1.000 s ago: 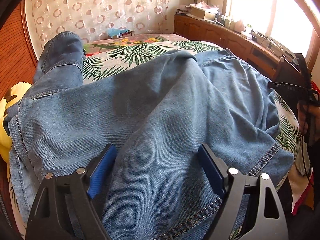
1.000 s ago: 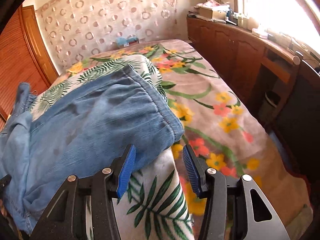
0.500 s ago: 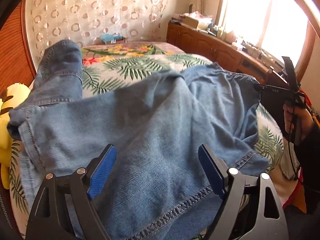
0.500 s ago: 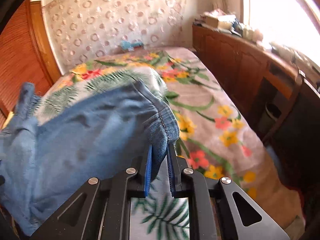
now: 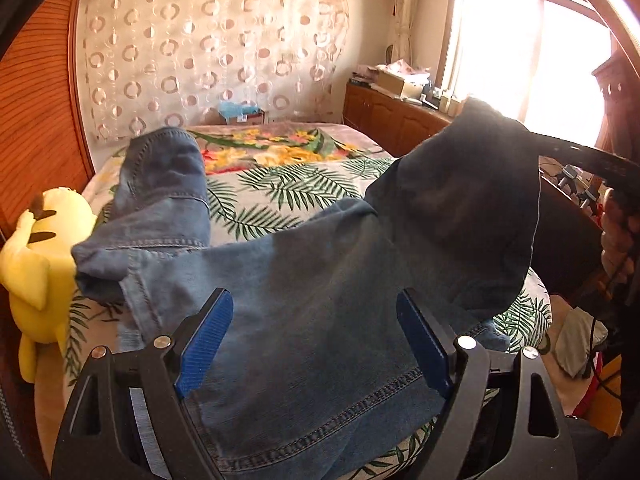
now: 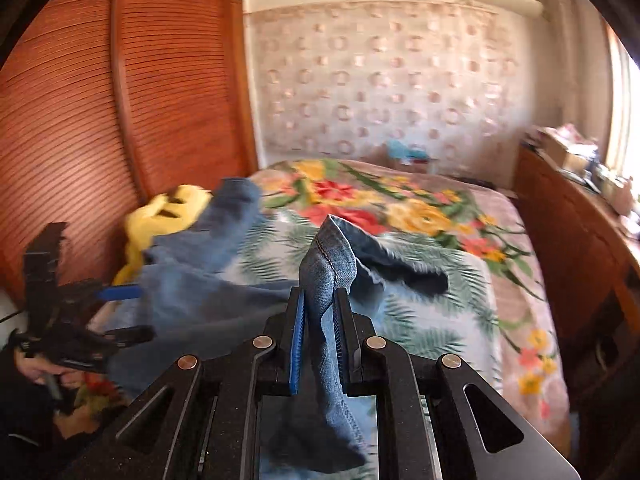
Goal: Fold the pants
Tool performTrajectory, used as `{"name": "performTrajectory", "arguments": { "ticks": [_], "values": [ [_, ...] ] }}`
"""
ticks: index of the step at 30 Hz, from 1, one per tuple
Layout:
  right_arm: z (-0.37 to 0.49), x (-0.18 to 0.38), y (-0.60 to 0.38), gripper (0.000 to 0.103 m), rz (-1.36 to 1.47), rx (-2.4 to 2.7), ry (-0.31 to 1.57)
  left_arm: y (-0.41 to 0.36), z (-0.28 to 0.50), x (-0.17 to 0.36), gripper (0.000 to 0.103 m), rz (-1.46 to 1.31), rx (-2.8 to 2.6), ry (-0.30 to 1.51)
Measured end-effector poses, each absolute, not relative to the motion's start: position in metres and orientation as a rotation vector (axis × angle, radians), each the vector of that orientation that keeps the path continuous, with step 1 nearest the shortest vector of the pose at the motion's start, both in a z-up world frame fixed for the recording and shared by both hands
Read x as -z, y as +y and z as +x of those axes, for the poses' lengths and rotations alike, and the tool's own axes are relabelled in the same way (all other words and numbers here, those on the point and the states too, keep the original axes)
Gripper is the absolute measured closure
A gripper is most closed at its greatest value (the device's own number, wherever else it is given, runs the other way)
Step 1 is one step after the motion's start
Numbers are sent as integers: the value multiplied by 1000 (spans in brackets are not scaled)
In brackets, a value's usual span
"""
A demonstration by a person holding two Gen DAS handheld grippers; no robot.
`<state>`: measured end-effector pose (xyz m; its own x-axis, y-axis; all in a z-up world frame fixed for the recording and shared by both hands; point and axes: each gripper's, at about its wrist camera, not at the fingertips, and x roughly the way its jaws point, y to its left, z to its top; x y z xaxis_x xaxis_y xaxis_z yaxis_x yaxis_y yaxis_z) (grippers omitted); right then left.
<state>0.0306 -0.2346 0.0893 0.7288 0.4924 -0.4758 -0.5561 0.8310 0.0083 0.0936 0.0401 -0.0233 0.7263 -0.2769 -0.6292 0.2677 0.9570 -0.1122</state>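
The pants lie spread across the bed, on the cover with palm leaves, and one edge of them is lifted into the air on the right side. The right gripper has its jaws closed on a stitched denim edge — the cloth stands up between the blue pads and a tail of it hangs below them. Over the last second these jaws have been closing, and now the fabric is clearly pinched. The left gripper has its jaws wide apart, one on each side of a broad part of the denim near a seam; the pads do not seem to press on it.

The step in hand looks like carrying the lifted edge over the rest of the garment to make the first fold. To do it well, I think the right hand should keep a firm pinch, since thick denim can slip out if only a little of it is held. The left gripper would better close on the cloth or hold it down, so the whole pants do not slide toward the yellow plush toy at the left edge of the bed. Bring the edge across in a low, even arc — a high pull would drag and wrinkle the lower layer. Then match the seams before letting go.
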Motion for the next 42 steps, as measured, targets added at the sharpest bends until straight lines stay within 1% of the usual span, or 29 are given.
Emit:
{"name": "performTrajectory", "arguments": {
  "ticks": [2,3,4,5,11,15,16,20,22,24,26,27,29,30,32,35,36,37,38,39,40,41,42],
  "values": [
    [22,-89,-225,88,-142,-637,493,43,92,22,19,-9,296,689],
    [19,-88,-222,85,-148,-663,495,44,92,21,19,-9,294,688],
    [18,-86,-221,80,-151,-675,496,45,92,22,18,-11,291,686],
    [16,-84,-220,77,-155,-679,495,45,90,21,19,-12,290,686],
    [34,-68,-229,77,-174,-635,533,48,98,28,19,-23,284,702],
    [44,-69,-222,77,-171,-601,555,40,103,33,19,-19,298,718],
    [46,-69,-219,76,-170,-595,560,37,104,35,19,-16,305,723],
    [58,-61,-219,64,-169,-563,588,21,109,43,19,-1,346,743],
    [66,-53,-216,63,-165,-557,608,14,112,47,18,3,369,750],
    [76,-45,-214,63,-166,-557,622,6,114,52,21,5,401,762],
    [87,-39,-210,63,-163,-549,643,-3,117,58,27,21,423,775],
    [94,-33,-209,63,-154,-551,660,-7,118,61,29,28,430,781],
    [105,-25,-208,63,-136,-556,688,-13,121,66,40,35,450,796],
    [111,-21,-206,63,-131,-551,701,-15,122,68,43,39,456,801],
    [120,-14,-200,63,-125,-548,718,-20,124,74,55,50,460,815],
    [130,-5,-192,63,-117,-557,751,-25,125,78,68,59,460,825],
    [132,-2,-188,63,-118,-562,764,-25,125,79,71,61,460,824],
    [133,0,-185,65,-121,-562,776,-26,124,79,76,64,460,822],
    [134,3,-183,68,-121,-565,789,-26,124,80,84,65,462,824],
    [133,5,-180,70,-122,-571,792,-27,124,80,88,68,465,827],
    [131,6,-177,84,-125,-577,785,-29,123,80,92,73,466,826],
    [130,5,-174,91,-121,-598,792,-31,121,78,94,80,467,820],
    [127,1,-172,96,-119,-611,786,-31,118,75,94,82,472,808]
  ]
}}
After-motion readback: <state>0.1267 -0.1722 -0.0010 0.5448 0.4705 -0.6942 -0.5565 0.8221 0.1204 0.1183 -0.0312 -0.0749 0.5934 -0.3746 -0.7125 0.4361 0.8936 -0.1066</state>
